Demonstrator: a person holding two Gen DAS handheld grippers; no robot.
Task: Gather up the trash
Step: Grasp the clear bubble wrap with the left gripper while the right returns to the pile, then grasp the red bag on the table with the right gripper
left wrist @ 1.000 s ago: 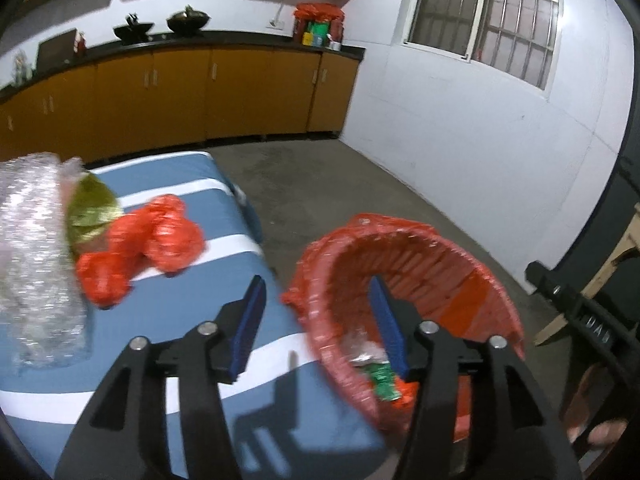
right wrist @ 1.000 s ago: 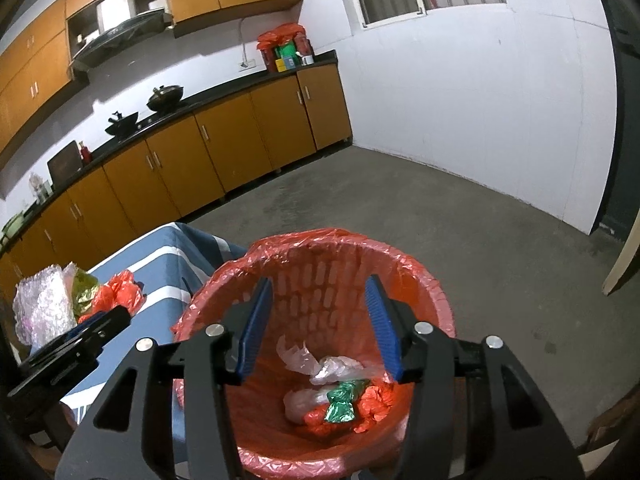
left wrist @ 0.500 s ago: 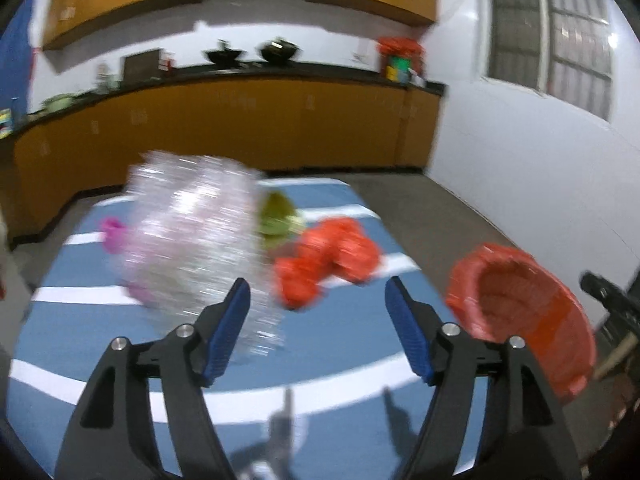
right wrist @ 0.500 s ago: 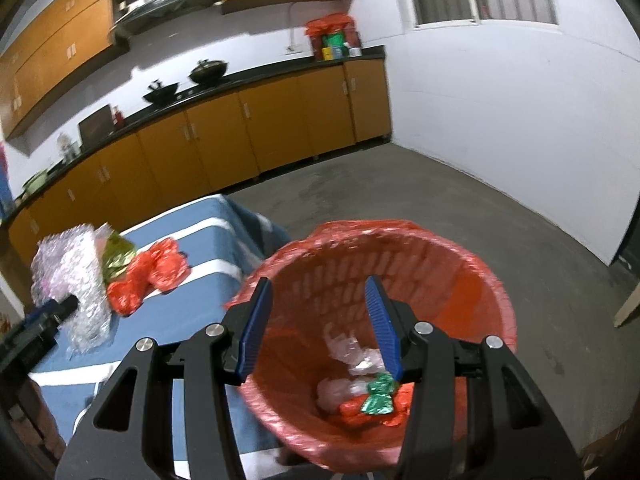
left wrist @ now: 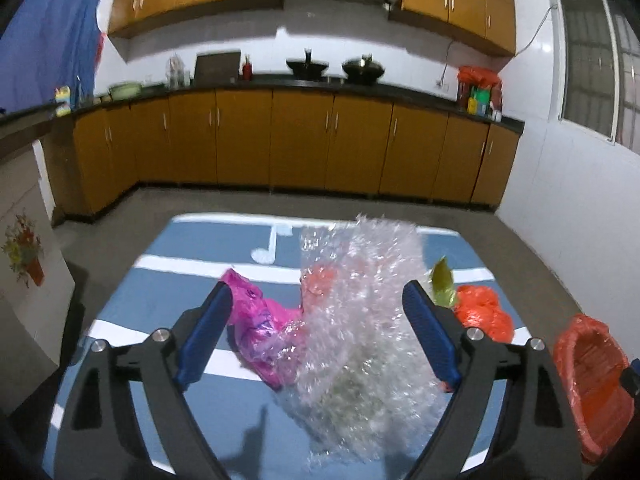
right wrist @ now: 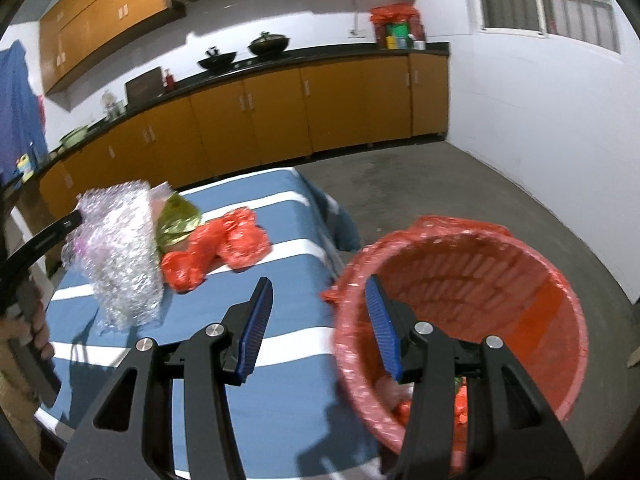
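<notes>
A big crumpled sheet of bubble wrap (left wrist: 360, 320) lies on the blue striped table (left wrist: 168, 360). My left gripper (left wrist: 318, 332) hovers at it with its jaws opening wide; the wrap sits between the pads, which do not press on it. Beside the wrap lie a pink bag (left wrist: 256, 328), a green-gold wrapper (left wrist: 442, 284) and an orange bag (left wrist: 484, 316). My right gripper (right wrist: 320, 320) is open and holds nothing, over the table's edge next to the red-lined basket (right wrist: 480, 280). That basket holds several bits of trash (right wrist: 460, 396).
The basket (left wrist: 588, 380) stands just off the table's right side on grey concrete floor (right wrist: 420, 184). Orange cabinets (left wrist: 304, 144) run along the far wall. A hand (right wrist: 36, 328) holds the left gripper's handle at the table's left end.
The left gripper swung from the basket to the table and its jaws widened around the bubble wrap. The right gripper turned left, from over the basket toward the table.
</notes>
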